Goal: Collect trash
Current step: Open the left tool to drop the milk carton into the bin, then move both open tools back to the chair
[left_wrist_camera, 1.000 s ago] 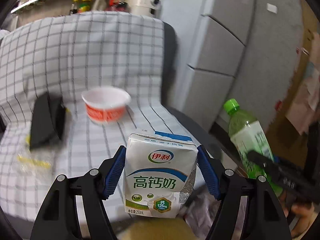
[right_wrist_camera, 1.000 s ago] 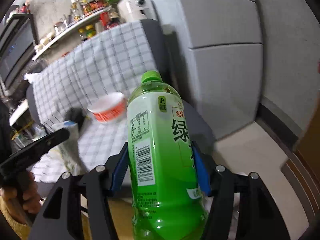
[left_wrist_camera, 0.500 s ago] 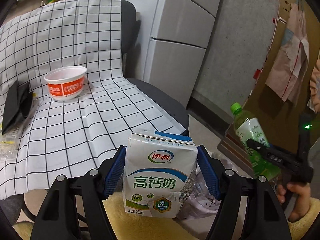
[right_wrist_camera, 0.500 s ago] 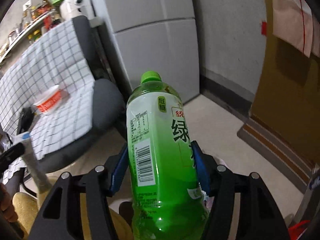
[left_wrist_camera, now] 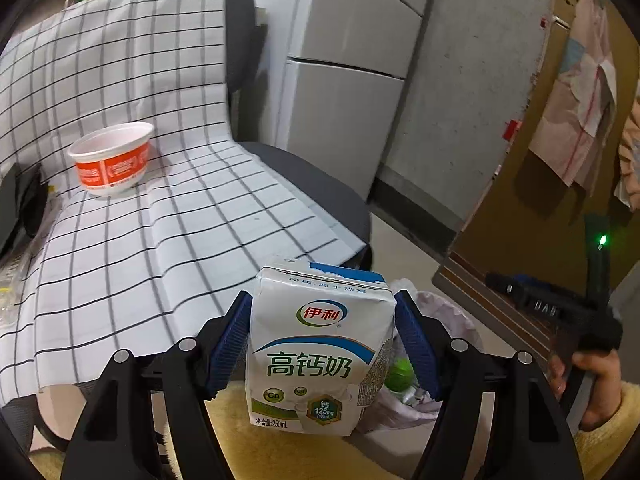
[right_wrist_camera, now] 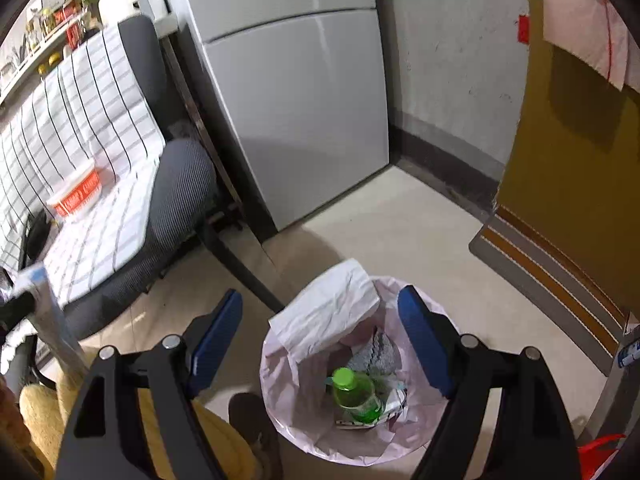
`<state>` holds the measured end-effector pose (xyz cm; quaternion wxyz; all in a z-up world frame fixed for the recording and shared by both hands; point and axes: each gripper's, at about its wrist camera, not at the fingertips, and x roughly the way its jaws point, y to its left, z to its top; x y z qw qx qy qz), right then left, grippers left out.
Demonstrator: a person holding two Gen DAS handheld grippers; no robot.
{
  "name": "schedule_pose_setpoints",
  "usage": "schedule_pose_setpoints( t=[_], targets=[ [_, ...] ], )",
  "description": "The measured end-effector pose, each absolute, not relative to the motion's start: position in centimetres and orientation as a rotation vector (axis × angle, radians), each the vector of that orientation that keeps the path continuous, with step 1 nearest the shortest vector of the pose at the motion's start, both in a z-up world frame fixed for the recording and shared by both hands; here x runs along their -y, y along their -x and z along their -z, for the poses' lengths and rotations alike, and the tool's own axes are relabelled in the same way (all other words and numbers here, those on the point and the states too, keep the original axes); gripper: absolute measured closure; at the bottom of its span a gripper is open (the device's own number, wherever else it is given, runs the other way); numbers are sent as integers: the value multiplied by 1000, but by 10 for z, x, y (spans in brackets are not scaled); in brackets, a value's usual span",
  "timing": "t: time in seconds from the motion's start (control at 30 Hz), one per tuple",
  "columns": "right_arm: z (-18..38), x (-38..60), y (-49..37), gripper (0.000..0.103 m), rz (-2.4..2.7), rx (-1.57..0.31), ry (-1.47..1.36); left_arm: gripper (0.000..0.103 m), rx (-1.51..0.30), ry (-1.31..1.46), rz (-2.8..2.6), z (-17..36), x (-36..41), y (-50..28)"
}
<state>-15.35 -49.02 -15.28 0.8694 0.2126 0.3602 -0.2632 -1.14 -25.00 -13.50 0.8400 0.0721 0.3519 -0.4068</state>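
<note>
Now the green bottle stands cap-up in the bin; right jaws just opened empty, left jaws clamp the upright milk carton.

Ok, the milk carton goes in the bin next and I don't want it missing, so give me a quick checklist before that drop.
1. Milk carton clamped upright in left gripper: ok.
2. Right gripper open, jaws having just been opening, nothing between them: ok.
3. Green bottle already inside trash bin: ok.
4. Bin mouth open, room beside the bottle: ok.
5. Carton directly over the bin: not ok; the bin shows behind and to its right.
6. Orange cup on the chair not yet collected: not ok.
</note>
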Motion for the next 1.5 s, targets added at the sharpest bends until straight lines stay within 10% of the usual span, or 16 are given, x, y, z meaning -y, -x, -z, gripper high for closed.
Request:
schedule_pose_setpoints(
  t=[0.8,1.5],
  targets=[
    [74,520,240,24,707,-480,-439,17,-699,-272,1233,139,402,72],
    [70,422,132,24,413,-575,-317,17,-695,-173,661,134,189,-15]
  ],
)
